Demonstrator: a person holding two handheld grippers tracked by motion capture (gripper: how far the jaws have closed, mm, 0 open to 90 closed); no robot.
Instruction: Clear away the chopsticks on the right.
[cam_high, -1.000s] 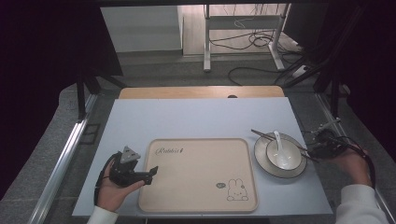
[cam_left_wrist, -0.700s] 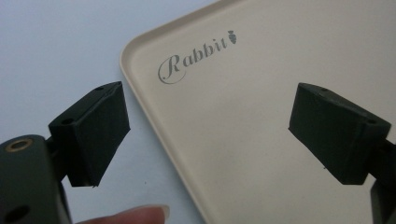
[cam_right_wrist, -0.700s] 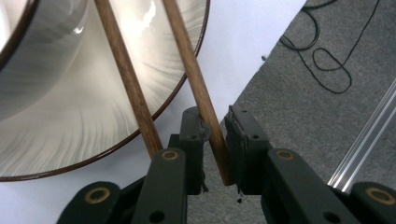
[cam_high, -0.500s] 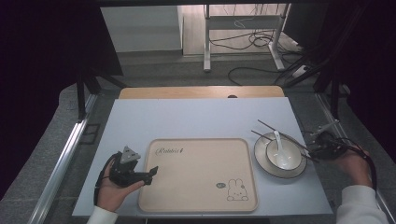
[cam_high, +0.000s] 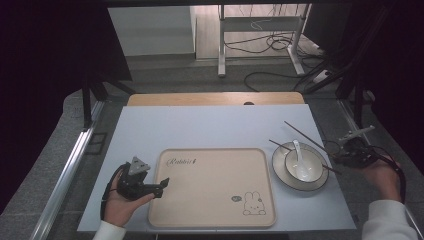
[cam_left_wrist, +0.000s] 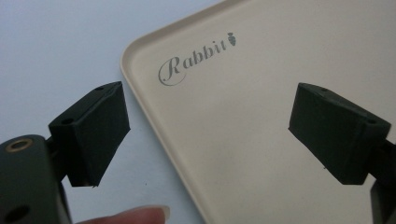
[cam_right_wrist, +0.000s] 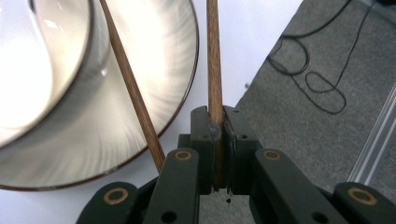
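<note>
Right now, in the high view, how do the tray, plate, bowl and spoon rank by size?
1. Rabbit tray, clearly largest.
2. Plate.
3. Bowl, sitting on the plate.
4. White spoon, resting in the bowl, smallest.

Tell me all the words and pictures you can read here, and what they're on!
"Rabbit", in curly grey letters with a tiny carrot after it: on the top left corner of the beige tray.
Bunny drawing with a small speech bubble: on the tray's lower right corner; anything in the bubble is too small to read.
No other writing is readable.
</note>
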